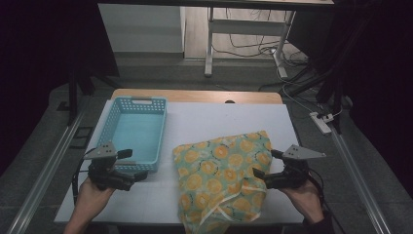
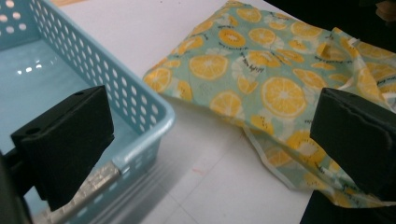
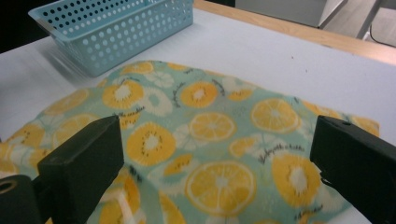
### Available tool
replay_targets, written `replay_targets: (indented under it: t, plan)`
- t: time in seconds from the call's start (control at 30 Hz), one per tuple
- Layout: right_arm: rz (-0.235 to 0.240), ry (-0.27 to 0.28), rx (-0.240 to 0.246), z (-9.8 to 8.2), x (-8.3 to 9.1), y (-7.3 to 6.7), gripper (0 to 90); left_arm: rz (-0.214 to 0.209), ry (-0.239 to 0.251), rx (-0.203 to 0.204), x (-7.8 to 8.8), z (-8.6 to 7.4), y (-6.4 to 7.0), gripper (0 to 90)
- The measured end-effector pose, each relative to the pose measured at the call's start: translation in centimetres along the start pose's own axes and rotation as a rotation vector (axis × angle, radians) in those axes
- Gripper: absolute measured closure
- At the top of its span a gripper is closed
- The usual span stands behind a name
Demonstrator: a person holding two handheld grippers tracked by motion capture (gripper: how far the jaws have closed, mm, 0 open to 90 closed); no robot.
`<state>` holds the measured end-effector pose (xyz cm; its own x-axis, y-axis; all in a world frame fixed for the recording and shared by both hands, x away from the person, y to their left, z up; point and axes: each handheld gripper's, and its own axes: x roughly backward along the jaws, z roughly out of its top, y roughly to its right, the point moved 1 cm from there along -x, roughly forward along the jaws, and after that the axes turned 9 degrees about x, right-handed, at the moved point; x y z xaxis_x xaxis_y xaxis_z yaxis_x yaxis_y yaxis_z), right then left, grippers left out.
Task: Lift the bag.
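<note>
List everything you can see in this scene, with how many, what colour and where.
Cloth: one, teal with orange slices, near right of the table, its near end hanging over the front edge.
Basket: one, light blue, perforated, on the table's left half, beside the cloth, apart from it.
Table: one, white top with wooden far edge.
Power strip: one, white, on the floor at right.
Left claw: one, black, open, by the basket's near corner.
Right claw: one, black, open, at the cloth's right edge.
Hands: two, at the bottom.

Teal cloth (image 1: 221, 173) printed with orange slices, light-blue perforated basket (image 1: 136, 134), white table (image 1: 214, 122)
</note>
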<state>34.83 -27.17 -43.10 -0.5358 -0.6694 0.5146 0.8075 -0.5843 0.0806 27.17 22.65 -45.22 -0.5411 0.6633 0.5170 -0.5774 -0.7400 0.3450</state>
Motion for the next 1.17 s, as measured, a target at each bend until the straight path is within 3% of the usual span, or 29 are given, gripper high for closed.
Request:
replay_targets:
  t: [0.17,0.53,0.7,0.8,0.97,1.17]
  plan:
    - [-0.022,-0.008,-0.023,-1.7,0.7,-0.3,1.7,0.031,-0.001,0.008,0.4,-2.0,0.1,0.0]
    - [-0.079,-0.042,-0.068,-5.8,1.7,-1.0,0.0,0.072,-0.005,0.085,1.5,-6.5,-0.4,0.0]
    - [-0.113,-0.067,-0.084,-7.4,2.1,-1.3,0.0,0.106,-0.031,0.105,1.7,-8.1,-0.7,0.0]
    - [-0.126,-0.097,-0.088,-8.3,2.3,-1.5,0.0,0.133,-0.052,0.107,1.8,-8.9,-0.8,0.0]
    - [-0.14,-0.152,-0.097,-9.6,2.3,-1.7,0.0,0.216,-0.119,0.092,1.6,-10.0,-1.0,0.0]
    - [-0.158,-0.165,-0.132,-9.9,2.5,-1.6,0.0,0.23,-0.128,0.132,1.5,-9.9,-1.4,0.0]
